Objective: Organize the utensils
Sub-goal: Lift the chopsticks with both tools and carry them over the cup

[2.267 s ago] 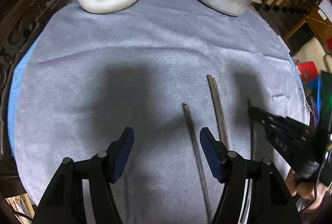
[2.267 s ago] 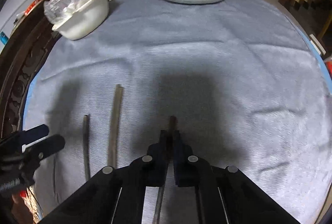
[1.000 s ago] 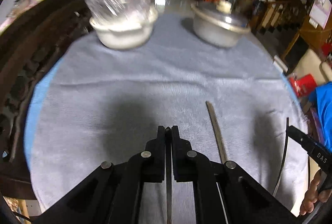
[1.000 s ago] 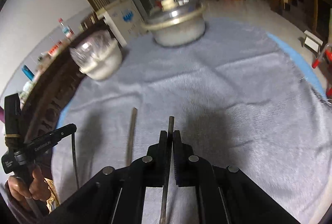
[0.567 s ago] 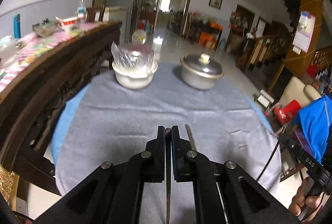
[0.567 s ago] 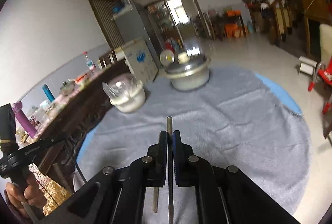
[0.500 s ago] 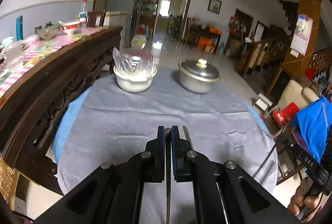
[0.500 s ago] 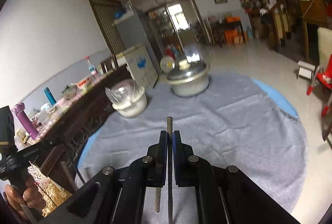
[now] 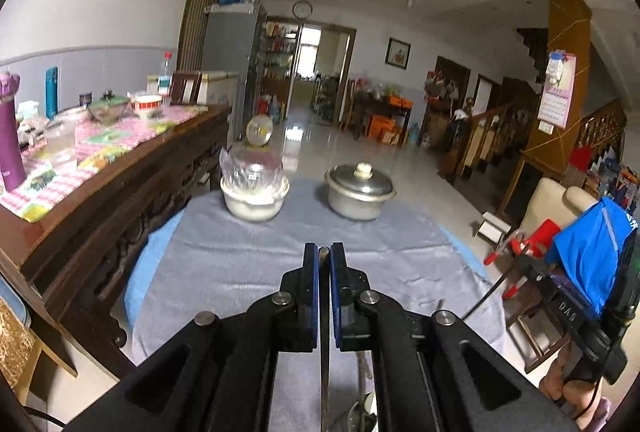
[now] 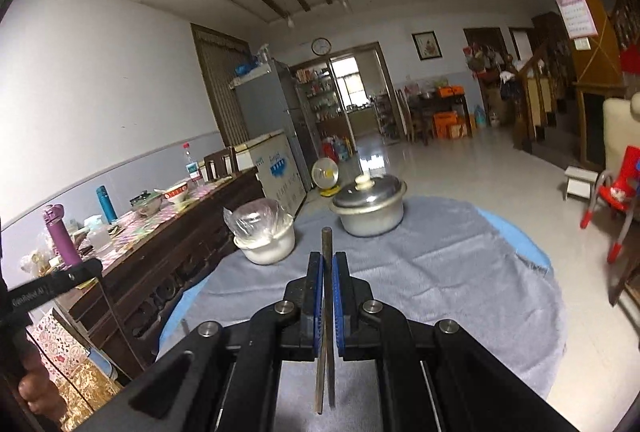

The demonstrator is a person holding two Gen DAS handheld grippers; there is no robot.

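Note:
My left gripper (image 9: pixel 324 256) is shut on a thin dark chopstick (image 9: pixel 324 360) that runs down between its jaws, held well above the grey tablecloth (image 9: pixel 240 264). My right gripper (image 10: pixel 327 264) is shut on another dark chopstick (image 10: pixel 327 244) whose tip sticks out past the jaws. The right gripper also shows at the right edge of the left wrist view (image 9: pixel 560 308) with its chopstick (image 9: pixel 486 296) hanging from it. A third utensil (image 9: pixel 362 372) lies on the cloth below the left gripper, mostly hidden.
A white bowl with a plastic bag (image 9: pixel 255 192) and a lidded metal pot (image 9: pixel 360 192) stand at the table's far side. A dark wooden sideboard (image 9: pixel 120 184) with dishes and bottles runs along the left. A red chair (image 10: pixel 616 200) stands on the floor at right.
Both grippers have risen and tilted up, each carrying its chopstick; the views now take in the room instead of the cloth. One utensil stays on the table.

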